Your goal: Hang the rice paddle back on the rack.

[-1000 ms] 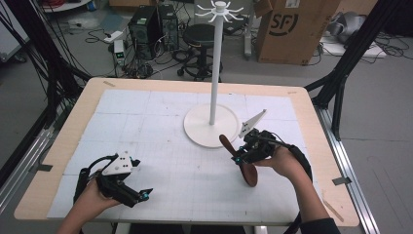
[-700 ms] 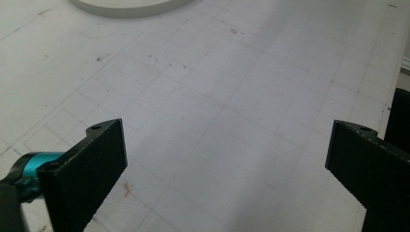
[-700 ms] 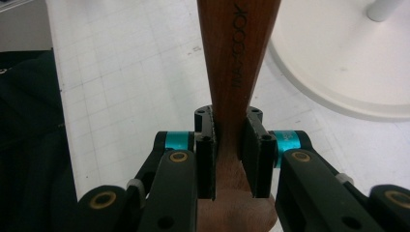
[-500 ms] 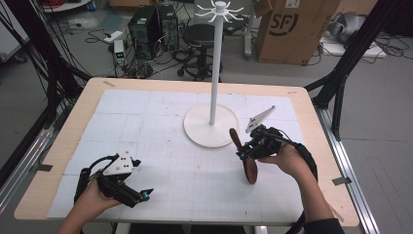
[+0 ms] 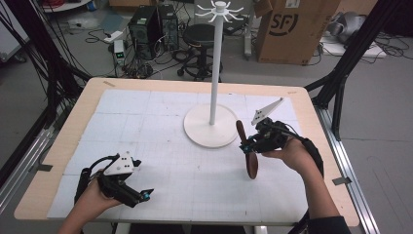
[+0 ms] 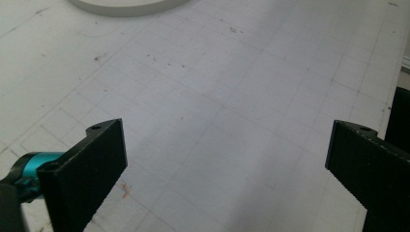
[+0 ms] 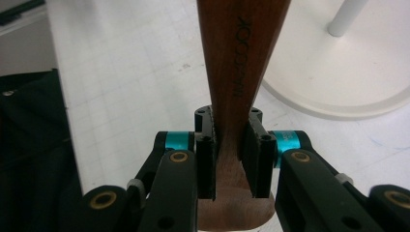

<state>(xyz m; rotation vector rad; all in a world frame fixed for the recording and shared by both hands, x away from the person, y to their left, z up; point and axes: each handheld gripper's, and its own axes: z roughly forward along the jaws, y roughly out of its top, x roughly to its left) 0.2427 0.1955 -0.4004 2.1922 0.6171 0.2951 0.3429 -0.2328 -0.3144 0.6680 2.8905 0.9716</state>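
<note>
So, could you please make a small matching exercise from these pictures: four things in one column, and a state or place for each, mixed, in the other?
Things:
1. left gripper
2. right gripper
3. wooden utensil
4. white stand

States or places:
a. upright at the middle of the table
b. jaws wide apart, nothing between them
c. clamped between two black jaws
d. shut on a brown handle

Pairs: 1-b, 2-d, 3-c, 4-a

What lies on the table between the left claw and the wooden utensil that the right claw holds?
Nothing: in the high view, between the left claw and the wooden utensil, the white gridded mat is bare. The left gripper view shows the same bare mat ahead of its open jaws.
</note>
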